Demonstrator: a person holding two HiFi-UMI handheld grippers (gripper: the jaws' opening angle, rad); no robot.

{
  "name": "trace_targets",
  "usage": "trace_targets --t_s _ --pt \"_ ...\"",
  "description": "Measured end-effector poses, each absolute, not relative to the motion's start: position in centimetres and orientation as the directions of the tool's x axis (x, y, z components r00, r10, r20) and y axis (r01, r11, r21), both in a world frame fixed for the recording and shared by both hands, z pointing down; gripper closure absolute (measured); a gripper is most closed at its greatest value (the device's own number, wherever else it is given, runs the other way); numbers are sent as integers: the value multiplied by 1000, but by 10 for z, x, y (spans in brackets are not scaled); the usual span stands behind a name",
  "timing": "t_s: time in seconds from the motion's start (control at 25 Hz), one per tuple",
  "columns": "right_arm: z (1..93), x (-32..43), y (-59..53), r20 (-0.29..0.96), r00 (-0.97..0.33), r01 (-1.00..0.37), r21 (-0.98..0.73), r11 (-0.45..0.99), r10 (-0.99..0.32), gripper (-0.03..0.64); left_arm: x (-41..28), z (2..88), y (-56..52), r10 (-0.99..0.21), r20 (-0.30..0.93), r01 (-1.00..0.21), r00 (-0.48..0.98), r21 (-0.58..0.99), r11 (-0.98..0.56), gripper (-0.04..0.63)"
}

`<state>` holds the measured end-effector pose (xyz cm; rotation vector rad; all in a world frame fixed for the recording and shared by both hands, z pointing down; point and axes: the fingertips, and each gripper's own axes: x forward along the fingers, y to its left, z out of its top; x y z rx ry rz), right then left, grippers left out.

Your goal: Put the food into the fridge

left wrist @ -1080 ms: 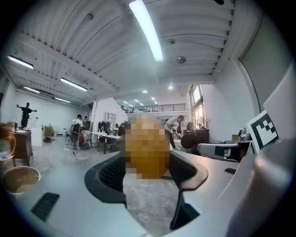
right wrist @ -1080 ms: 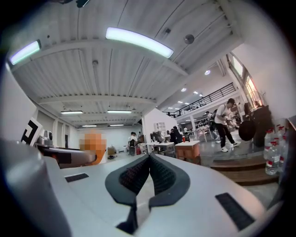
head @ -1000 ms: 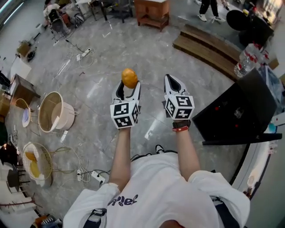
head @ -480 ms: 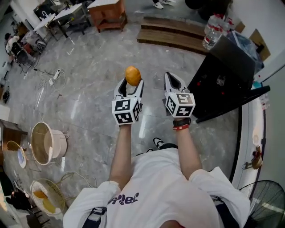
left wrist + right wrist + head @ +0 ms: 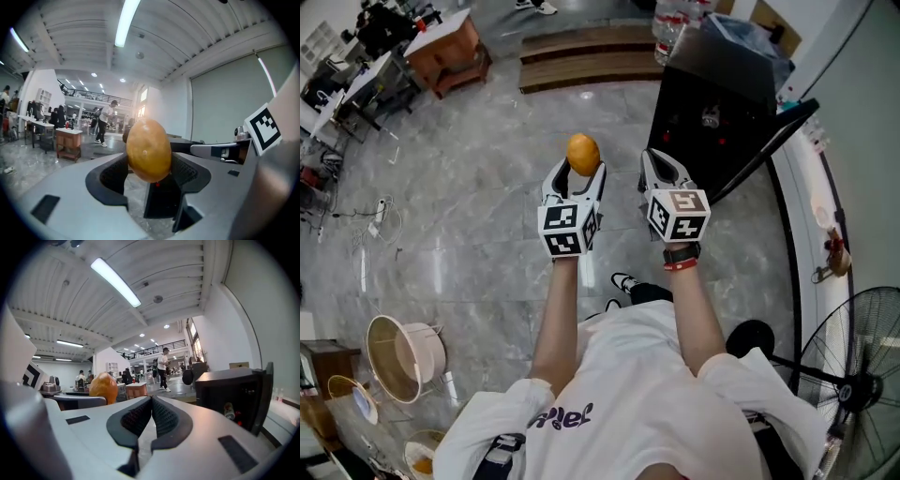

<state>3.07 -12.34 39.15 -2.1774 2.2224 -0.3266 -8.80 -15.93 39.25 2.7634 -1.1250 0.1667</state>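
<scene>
Through the left camera I see the oval orange-brown food item [image 5: 148,150], its skin smooth with a faint sheen. The left gripper [image 5: 149,174] and the right gripper [image 5: 151,417] are matt grey plastic, and their black pads [image 5: 111,177] have a fine ribbed texture. The grey stone floor [image 5: 469,206] is polished and mirrors the lights. The black fridge cabinet [image 5: 694,141] looks matt. The white T-shirt [image 5: 628,403] is soft cloth, and the brown table [image 5: 445,52] looks wooden.

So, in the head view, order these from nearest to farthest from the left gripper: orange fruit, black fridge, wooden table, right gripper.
1. orange fruit, held by the left gripper
2. right gripper, close beside, right
3. black fridge, ahead right
4. wooden table, far ahead left
</scene>
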Motion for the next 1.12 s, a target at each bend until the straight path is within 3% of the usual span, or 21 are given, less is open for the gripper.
trace_targets --t_s 0.48,1.12 --pt "433 85 -24 194 165 -959 -195 -203 -967 603 -21 433 -82 -466 178 -490 867 130 -862 299" --pt "497 119 -24 289 177 -925 -277 -259 -941 603 44 502 -77 -331 294 -401 897 222 -889 299"
